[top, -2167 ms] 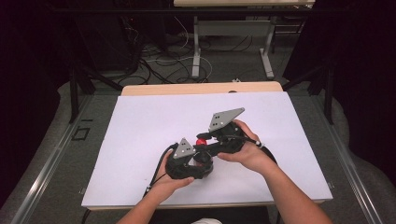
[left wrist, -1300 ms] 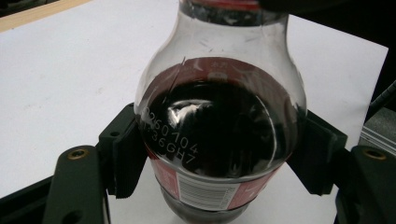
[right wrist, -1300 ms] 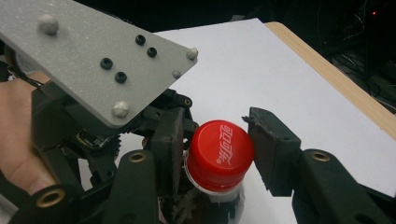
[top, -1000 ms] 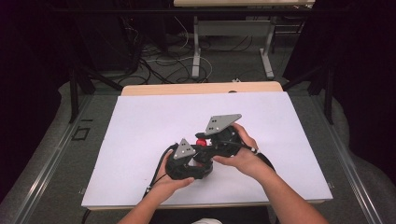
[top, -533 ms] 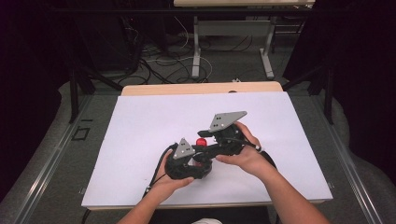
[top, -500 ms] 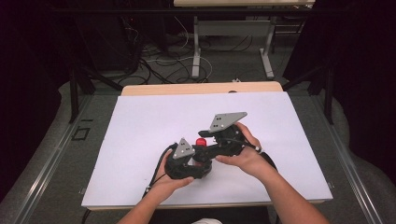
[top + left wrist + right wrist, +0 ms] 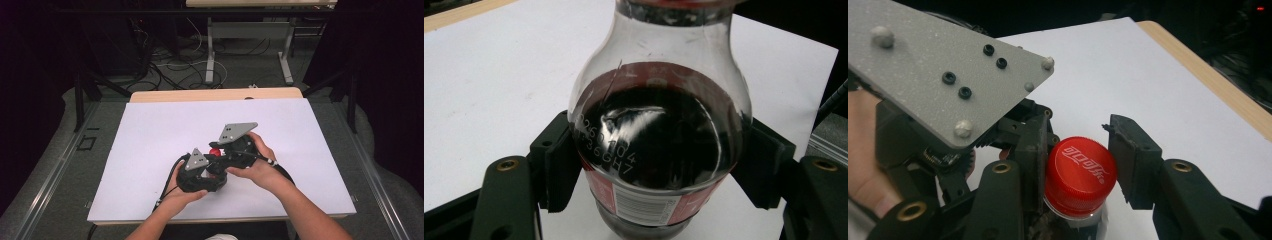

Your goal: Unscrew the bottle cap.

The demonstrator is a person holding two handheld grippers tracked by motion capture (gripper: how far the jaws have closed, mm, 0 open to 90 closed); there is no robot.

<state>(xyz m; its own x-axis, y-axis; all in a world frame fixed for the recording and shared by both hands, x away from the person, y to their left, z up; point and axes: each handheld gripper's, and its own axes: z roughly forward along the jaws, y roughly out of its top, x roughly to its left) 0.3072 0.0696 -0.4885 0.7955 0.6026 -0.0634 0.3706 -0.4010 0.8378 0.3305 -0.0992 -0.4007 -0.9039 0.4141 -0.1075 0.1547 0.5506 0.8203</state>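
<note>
A person grips a cola bottle [image 7: 659, 150] between the two pads of the left hand-held gripper [image 7: 659, 170], clamped on its dark, labelled body; its neck runs off the top of the left gripper view. The right hand-held gripper [image 7: 1078, 165] brackets the bottle's red cap [image 7: 1079, 175], one jaw touching it, the other standing just clear. In the high view hands hide most of the bottle. White bench [image 7: 150, 135] lies open beyond both grippers.

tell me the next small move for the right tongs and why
Probably close the right tongs onto the red cap: their jaws straddle it, one touching and one apart, while the left tongs already clamp the bottle for twisting.
</note>
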